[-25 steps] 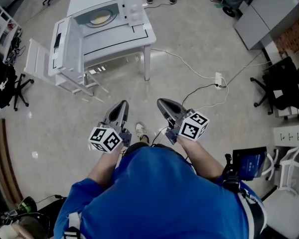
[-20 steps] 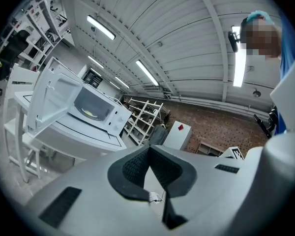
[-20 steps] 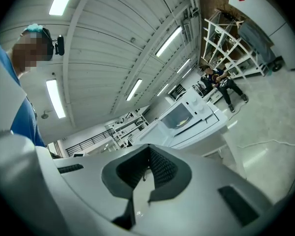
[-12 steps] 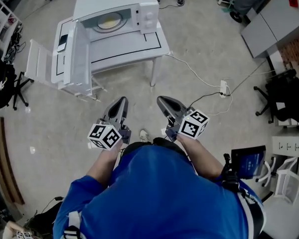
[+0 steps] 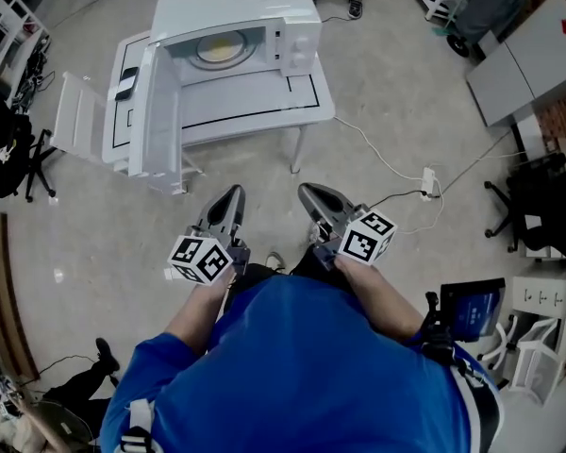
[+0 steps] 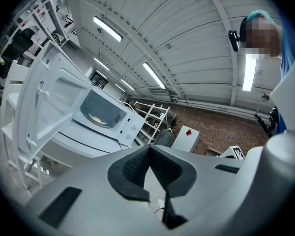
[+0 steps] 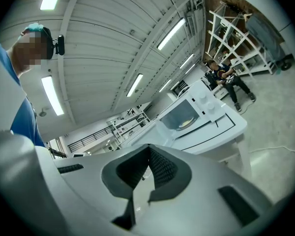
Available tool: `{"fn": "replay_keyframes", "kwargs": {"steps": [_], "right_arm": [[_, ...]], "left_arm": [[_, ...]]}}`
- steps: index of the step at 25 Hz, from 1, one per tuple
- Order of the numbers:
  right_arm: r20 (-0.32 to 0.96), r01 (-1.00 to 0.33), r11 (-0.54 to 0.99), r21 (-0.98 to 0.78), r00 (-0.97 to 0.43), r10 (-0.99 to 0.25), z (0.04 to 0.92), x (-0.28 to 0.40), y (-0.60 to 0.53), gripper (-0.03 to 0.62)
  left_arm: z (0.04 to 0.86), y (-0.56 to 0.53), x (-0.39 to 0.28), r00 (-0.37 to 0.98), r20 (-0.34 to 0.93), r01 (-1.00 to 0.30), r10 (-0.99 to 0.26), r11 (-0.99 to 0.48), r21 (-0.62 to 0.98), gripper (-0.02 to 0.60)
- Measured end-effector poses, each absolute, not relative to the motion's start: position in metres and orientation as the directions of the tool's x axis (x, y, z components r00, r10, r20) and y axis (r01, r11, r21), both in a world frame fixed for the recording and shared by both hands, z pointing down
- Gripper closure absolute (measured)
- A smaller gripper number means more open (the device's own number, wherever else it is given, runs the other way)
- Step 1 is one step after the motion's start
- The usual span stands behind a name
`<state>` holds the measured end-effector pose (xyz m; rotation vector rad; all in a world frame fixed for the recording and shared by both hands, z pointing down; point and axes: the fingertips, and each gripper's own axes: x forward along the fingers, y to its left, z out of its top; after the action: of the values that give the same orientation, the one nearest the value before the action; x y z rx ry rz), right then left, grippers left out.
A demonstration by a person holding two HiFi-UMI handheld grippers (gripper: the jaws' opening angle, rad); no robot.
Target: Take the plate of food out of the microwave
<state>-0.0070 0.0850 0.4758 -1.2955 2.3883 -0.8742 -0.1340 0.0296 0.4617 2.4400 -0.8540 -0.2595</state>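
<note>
The plate of food (image 5: 219, 49) sits inside the microwave (image 5: 300, 41), untouched, its yellowish contents plain through the open front. The door (image 5: 160, 111) stands swung wide to the left, so nothing bars the cavity. The oven rests at the far end of a white table (image 5: 264, 111), whose near half is bare but for a black outline.

Over the past second the table and oven have slid lower and grown larger in the head view. Both grippers have kept their place in front of the blue-shirted person. The operator is walking up to the microwave, not yet reaching.

The left gripper (image 5: 228, 196) and right gripper (image 5: 311, 193) are held level, side by side and well short of the table edge. Each has its jaws clenched together on nothing. Both gripper views show the pads meeting at the tips, with the open oven beyond them.

By this reading the task is in its approach, with retrieval not begun. The jaws will have to part before either can take the plate's rim. The plate lies deep in the cavity, so a level entry past the door looks needed.

A power strip (image 5: 428, 179) lies on the floor right of the path, wired toward the table. It is a possible snag underfoot.
</note>
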Motion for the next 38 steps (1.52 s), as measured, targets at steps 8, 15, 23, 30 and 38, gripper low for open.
{"fn": "replay_keyframes", "kwargs": {"steps": [8, 15, 23, 30, 38], "right_arm": [[0.029, -0.613, 0.482, -0.626, -0.635, -0.772, 0.475, 0.014, 0.019, 0.595], [0.006, -0.551, 0.541, -0.635, -0.705, -0.709, 0.472, 0.044, -0.042, 0.595], [0.02, -0.503, 0.583, -0.638, -0.768, -0.64, 0.476, 0.079, -0.082, 0.595], [0.006, -0.46, 0.604, -0.65, -0.799, -0.602, 0.481, 0.097, -0.106, 0.595], [0.045, -0.463, 0.604, -0.649, -0.815, -0.577, 0.486, 0.085, -0.132, 0.595]], "left_arm": [[0.46, -0.023, -0.115, 0.719, -0.004, -0.584, -0.695, -0.607, 0.538, 0.572], [0.458, -0.072, -0.091, 0.644, 0.01, -0.653, -0.765, -0.543, 0.528, 0.572], [0.457, -0.111, -0.054, 0.578, 0.02, -0.707, -0.816, -0.489, 0.511, 0.572], [0.456, -0.13, -0.04, 0.524, 0.029, -0.743, -0.851, -0.441, 0.503, 0.572], [0.454, -0.163, -0.051, 0.502, 0.027, -0.758, -0.865, -0.424, 0.495, 0.572]]}}
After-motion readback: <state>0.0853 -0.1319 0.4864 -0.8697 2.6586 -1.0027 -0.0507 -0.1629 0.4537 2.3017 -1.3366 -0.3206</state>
